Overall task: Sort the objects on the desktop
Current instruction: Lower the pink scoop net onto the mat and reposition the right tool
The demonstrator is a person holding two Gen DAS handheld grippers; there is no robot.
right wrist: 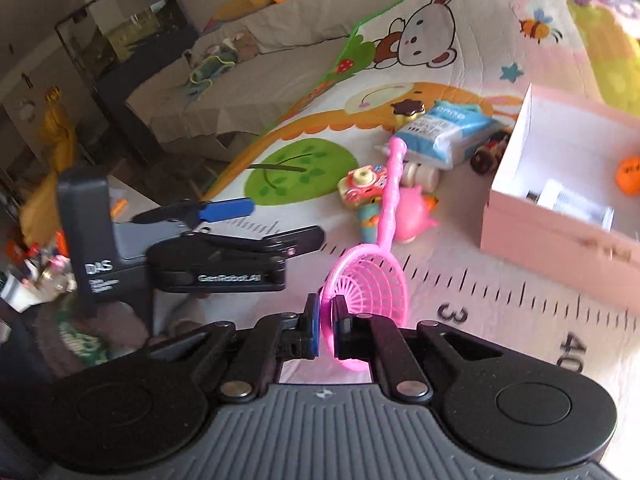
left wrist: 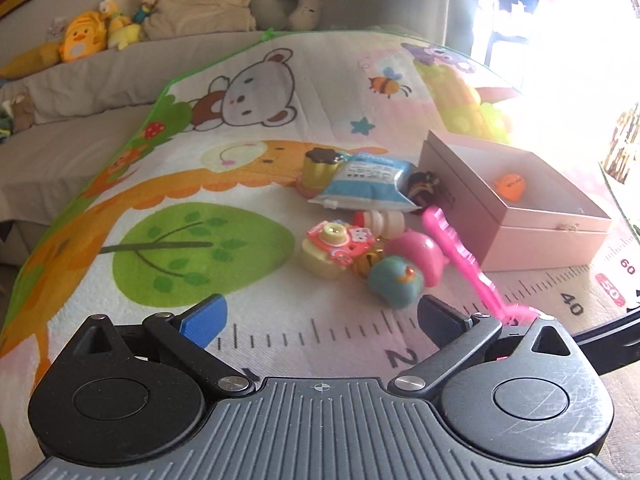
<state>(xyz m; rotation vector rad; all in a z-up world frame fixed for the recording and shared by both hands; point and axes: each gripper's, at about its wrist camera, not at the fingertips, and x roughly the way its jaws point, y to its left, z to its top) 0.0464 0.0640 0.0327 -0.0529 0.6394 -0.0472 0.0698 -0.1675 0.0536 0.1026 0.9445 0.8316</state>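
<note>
So the pink toy net scoop (right wrist: pixel 370 276) is the thing in play right now. The right gripper (right wrist: pixel 325 328) has its jaws pinched nearly together on the rim of the basket end, and the long handle sticks out forward over the pile of small toys, tip ending up near the blue-and-white pouch (right wrist: pixel 444 136). Can't tell if the handle is resting on the toys or just above them.

The left gripper (left wrist: pixel 320 316) is spread wide with nothing between its fingers, sitting low over the cartoon play mat (left wrist: pixel 180 168) just short of the pile. From the right wrist view it's off to the left of the scoop, apart from it.

The pile itself: a toy camera (right wrist: pixel 360 184), a pink squishy animal (right wrist: pixel 412 216), a teal round toy (left wrist: pixel 394 284), a pudding-shaped toy (left wrist: pixel 318 166) and some dark wheeled thing (right wrist: pixel 486 152) right against the pink open box (right wrist: pixel 560 236). Box already has an orange toy (right wrist: pixel 628 174) in it, so that's my guess for where stuff goes.

What I'd worry about: the grip is only on a thin plastic rim, way off from the scoop's middle, so the long handle could swing or twist out. Swinging it toward the box, that handle could also rake the camera and pouch around, or clip the box wall.
</note>
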